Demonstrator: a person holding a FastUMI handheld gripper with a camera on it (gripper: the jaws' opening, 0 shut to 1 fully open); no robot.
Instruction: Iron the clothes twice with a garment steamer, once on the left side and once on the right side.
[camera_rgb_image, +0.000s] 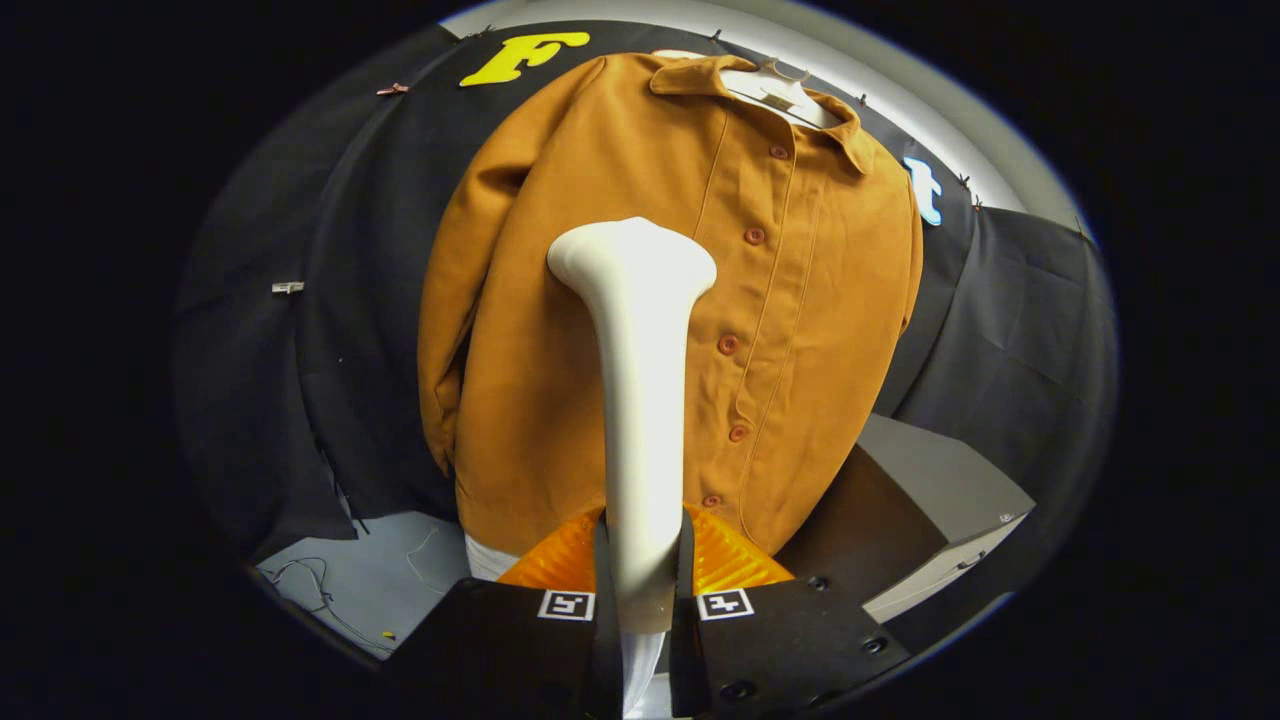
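- Hand-held gripper at bottom centre of the frame, fingers closed tight on the handle of the garment steamer, one finger pressing each side.
- Steamer is white, stands upright out of the fingers, handle narrow at the grip and widening into a flared head at frame centre.
- Steamer head sits over the front of the jacket, just left of the button row; can't tell if the head touches the cloth.
- Jacket is orange-brown, collared, buttoned, fills the middle and upper part of the frame, slightly tilted in the fisheye.
- Jacket hangs on a pale hanger at upper centre-right, in front of the black cloth wall.
- Left sleeve of the jacket hangs down at centre left.
- Grey box-like unit at lower right, behind the jacket hem.
- Grey floor at lower left, with thin loose wires lying on it.
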